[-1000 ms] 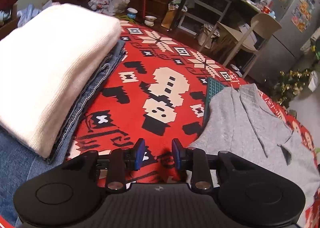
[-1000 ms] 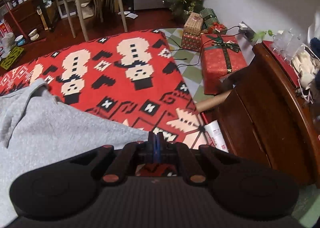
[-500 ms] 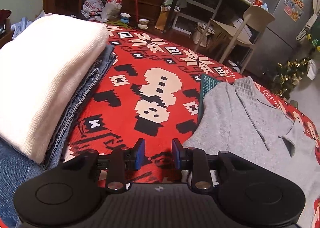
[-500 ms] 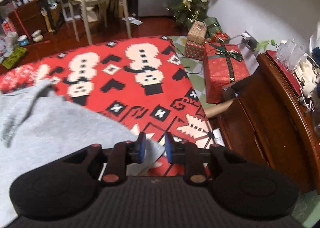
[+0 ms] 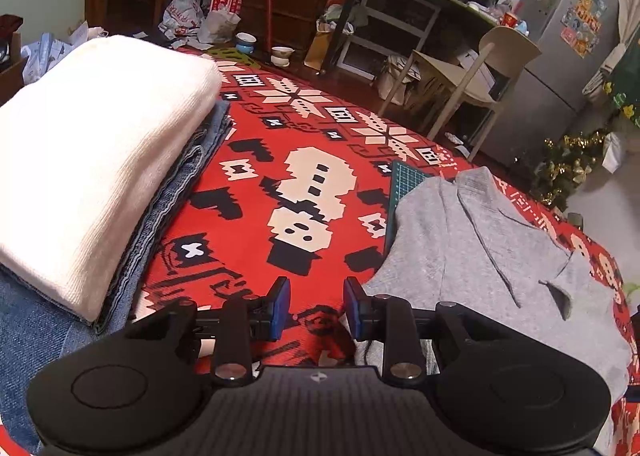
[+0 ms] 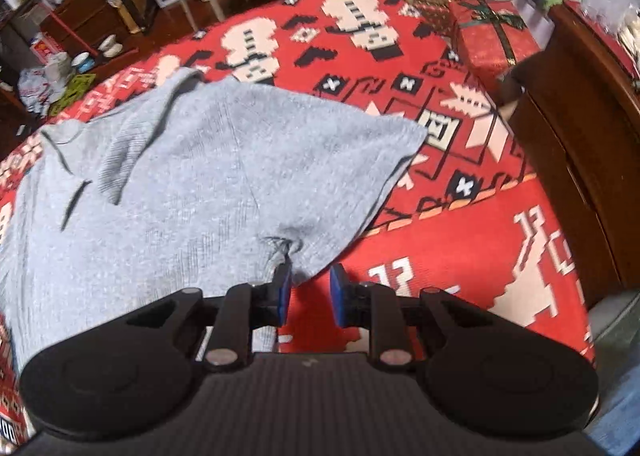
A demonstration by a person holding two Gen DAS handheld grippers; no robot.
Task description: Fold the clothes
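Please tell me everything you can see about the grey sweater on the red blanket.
The grey sweater is a soft knit with a ribbed collar. It lies spread, not yet folded, on the red blanket, and covers part of a green mat. Its surface is wrinkled, with one pinched crease near the right gripper. That gripper is open; its left pad is at the sweater's near edge, but nothing lies between the pads. The left gripper is open beside it, over the blanket.

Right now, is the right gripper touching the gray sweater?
Cannot tell. In the right wrist view the right gripper is open at the gray sweater's edge; cloth overlaps one finger, but neither contact nor a gap shows plainly.
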